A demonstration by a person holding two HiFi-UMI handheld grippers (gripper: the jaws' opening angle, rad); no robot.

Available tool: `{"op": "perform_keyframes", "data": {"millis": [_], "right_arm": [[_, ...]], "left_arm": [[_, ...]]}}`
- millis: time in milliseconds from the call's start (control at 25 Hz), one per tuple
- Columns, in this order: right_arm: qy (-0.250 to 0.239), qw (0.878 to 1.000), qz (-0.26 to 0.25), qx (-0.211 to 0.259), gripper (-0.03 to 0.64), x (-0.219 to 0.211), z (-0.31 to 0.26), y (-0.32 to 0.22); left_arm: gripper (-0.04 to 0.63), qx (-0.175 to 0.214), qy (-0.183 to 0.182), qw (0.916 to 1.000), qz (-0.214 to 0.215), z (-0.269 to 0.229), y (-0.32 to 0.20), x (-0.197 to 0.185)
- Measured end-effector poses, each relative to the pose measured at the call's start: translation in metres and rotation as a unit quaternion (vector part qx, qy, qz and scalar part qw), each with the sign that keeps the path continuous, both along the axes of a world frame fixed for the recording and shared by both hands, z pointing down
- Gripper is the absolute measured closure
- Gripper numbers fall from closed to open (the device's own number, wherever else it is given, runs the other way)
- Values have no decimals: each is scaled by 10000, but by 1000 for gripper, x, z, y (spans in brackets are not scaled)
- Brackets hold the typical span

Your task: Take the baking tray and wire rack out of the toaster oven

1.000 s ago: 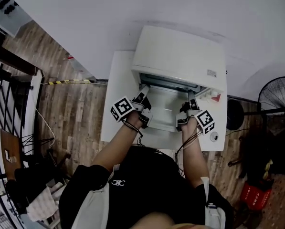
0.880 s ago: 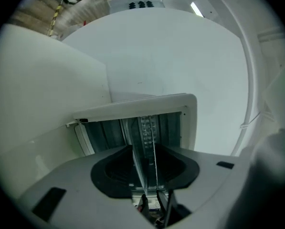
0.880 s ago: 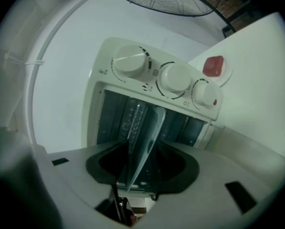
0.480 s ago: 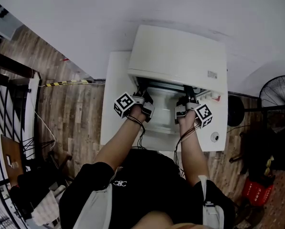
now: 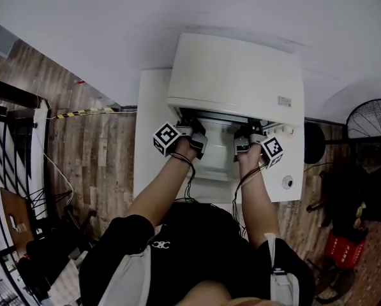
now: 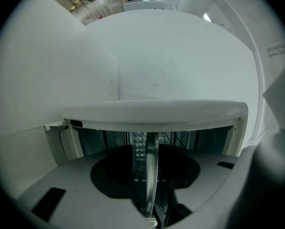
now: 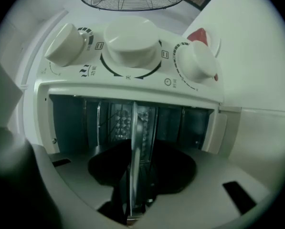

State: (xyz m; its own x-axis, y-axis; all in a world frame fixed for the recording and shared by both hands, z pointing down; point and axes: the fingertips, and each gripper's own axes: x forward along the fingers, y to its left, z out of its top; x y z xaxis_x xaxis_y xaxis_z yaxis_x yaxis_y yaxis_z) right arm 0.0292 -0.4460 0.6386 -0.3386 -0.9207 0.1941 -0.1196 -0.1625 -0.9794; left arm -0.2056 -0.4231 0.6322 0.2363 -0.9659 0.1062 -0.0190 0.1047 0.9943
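The white toaster oven stands on a white table with its door folded down flat. Both grippers reach into its mouth. My left gripper is at the opening's left, my right gripper at its right, tips partly hidden under the oven's top. In the left gripper view a thin shiny edge of the baking tray runs between the jaws of the left gripper, beside a ribbed pad. The same tray edge lies between the closing jaws of the right gripper. Rack wires show deeper inside.
Three control knobs sit along the oven's panel beside the opening. A standing fan and a red crate are on the wooden floor to the right. A white wall runs behind the oven.
Both grippers have moved forward and lower, from over the open door into the oven's mouth, and both wrists have rolled a little.
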Motion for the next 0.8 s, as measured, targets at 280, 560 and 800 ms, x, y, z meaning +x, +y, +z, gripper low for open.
{"op": "perform_keyframes", "data": {"millis": [280,560,800], "right_arm": [[-153,9994,299,66,526,0,-4,-16],[-190,9985,490,156,598,2,-3,-14],[-175,9982,539,170,600,4,-3,5]], "left_arm": [[442,59,168,9998,35,-1,-13,4],[554,122,206,9996,117,-5,-16,7],[554,111,292,9994,166,-5,4,10]]}}
